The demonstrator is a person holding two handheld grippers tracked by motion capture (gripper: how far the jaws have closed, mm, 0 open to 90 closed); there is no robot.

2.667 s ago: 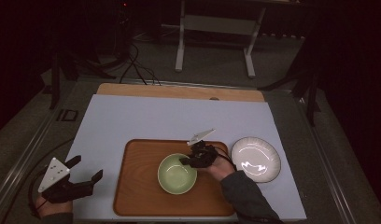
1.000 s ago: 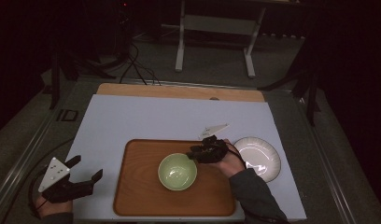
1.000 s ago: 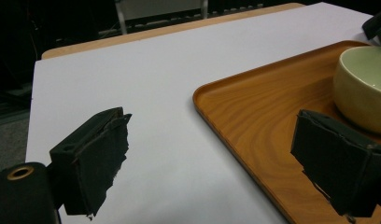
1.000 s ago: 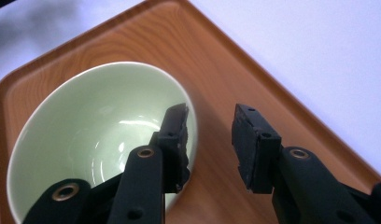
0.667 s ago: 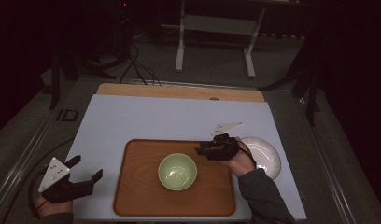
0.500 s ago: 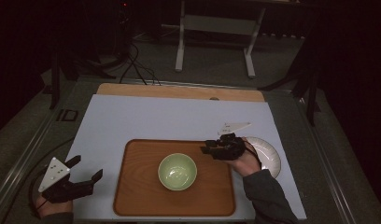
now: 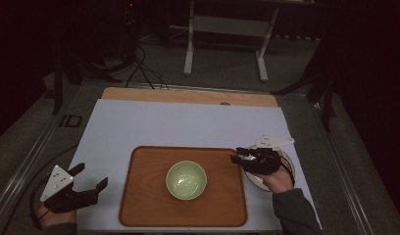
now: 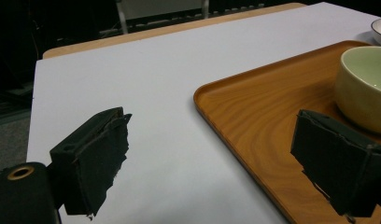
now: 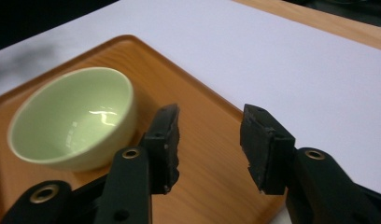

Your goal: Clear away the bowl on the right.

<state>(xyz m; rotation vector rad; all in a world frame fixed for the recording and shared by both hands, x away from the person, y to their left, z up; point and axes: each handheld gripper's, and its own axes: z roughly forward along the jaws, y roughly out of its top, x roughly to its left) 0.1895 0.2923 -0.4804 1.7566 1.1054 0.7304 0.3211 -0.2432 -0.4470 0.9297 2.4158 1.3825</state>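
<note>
Right tool (image 7: 238, 155), jaws just widened and empty, withdrawn toward 3 o'clock from the pale-green ceramic bowl (image 7: 186, 179), now released on the brown wooden tray (image 7: 139, 196); left tool (image 7: 90, 182) open.

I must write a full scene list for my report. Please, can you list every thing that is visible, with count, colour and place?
bowl: one, pale green, upright and empty, middle of the tray.
tray: one, brown wood, on the white sheet.
plate: one, white, right of the tray, partly under the right hand.
white sheet: one, covers the table.
table: one, light wood edge at the far side.
left gripper: one, black, open, empty, left of the tray.
right gripper: one, black, open, empty, over the tray's right edge.
</note>
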